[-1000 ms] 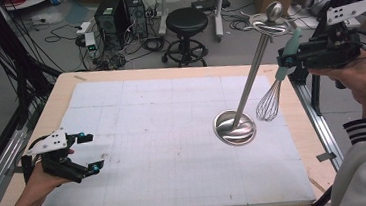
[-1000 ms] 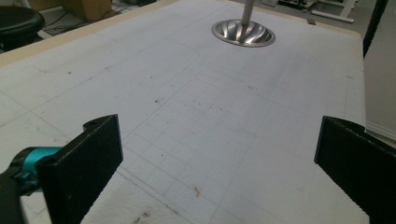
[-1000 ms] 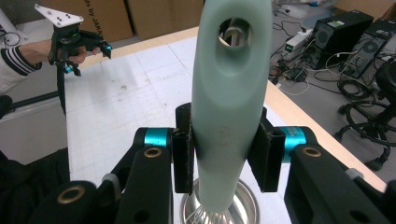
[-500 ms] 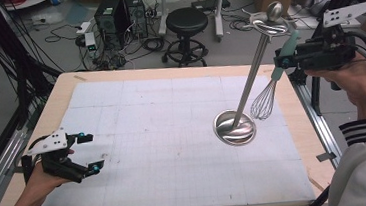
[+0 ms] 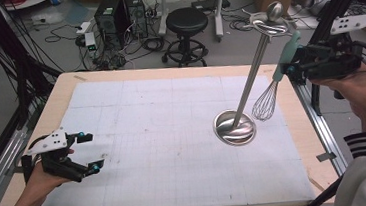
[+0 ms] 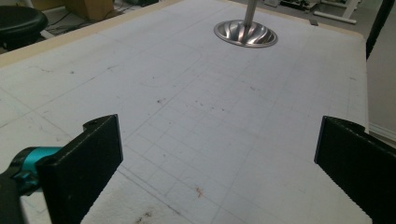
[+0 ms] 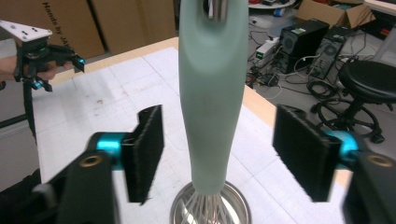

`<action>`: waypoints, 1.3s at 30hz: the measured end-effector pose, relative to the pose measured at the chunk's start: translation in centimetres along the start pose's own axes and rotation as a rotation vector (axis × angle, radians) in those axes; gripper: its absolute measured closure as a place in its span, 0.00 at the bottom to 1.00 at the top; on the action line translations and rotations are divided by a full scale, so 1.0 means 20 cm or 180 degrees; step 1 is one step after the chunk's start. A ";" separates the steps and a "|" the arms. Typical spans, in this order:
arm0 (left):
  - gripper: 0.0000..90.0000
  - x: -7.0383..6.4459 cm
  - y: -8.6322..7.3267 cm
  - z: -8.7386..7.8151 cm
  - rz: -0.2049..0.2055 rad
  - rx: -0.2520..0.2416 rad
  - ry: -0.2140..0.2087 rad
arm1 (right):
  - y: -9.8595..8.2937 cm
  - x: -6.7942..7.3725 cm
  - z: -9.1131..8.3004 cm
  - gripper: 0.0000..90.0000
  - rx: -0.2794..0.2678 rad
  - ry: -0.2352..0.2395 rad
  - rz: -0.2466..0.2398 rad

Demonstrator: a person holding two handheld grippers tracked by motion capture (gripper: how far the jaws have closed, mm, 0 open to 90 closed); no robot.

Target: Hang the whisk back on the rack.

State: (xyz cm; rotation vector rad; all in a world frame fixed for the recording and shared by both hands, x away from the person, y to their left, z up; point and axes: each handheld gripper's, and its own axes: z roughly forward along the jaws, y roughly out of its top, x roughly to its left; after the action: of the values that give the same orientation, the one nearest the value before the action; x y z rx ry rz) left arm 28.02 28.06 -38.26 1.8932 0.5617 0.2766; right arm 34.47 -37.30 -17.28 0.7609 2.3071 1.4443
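Whisk hanging wires-down just beside the steel hanging stand, mint-green handle reaching up towards the hooked top, wire cage near the stand's round base at the right of the desk. Hardly shifted against the high views of the last second: same tilt, same spot next to the pole. Right gripper a touch lower than a second ago, otherwise level with the handle as before.

From the right gripper view, whisk handle upright between the two black pads, a clear gap on either side; jaws spread wide, touching nothing. Metal loop at the handle's top blurred, so hard to tell for certain whether caught on the hook.

Judged from that: whisk most likely let go and carried by the stand, hanging step as good as done. Next, probably a straight pull back of the right gripper, without knocking the handle and swinging it off.

Left gripper far off at the near left corner, low over the white grid mat, jaws wide apart and empty, idle
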 end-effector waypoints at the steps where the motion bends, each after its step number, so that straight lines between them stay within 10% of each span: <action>1: 0.02 0.00 0.00 0.00 -0.0003 0.0000 0.0004 | -0.01 0.00 0.00 0.30 0.0015 -0.0032 0.0018; 8: 0.02 -0.01 0.00 0.00 0.0015 -0.0008 0.0019 | -0.15 0.04 -0.06 0.00 -0.0096 -0.0220 0.0029; 24: 0.02 -0.04 0.00 -0.03 0.0061 -0.0040 0.0048 | -0.43 0.23 -0.17 0.01 -0.0290 -0.0301 0.0003; 39: 0.02 -0.08 -0.02 -0.09 0.0070 -0.0126 0.0072 | -0.61 0.42 -0.07 0.01 -0.0339 -0.0135 -0.0115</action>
State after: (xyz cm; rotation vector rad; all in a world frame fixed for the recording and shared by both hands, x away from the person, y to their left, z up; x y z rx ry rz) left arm 25.76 28.83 -37.90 1.8610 0.5471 0.3216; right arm 23.67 -37.72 -27.44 0.7091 2.1820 1.5068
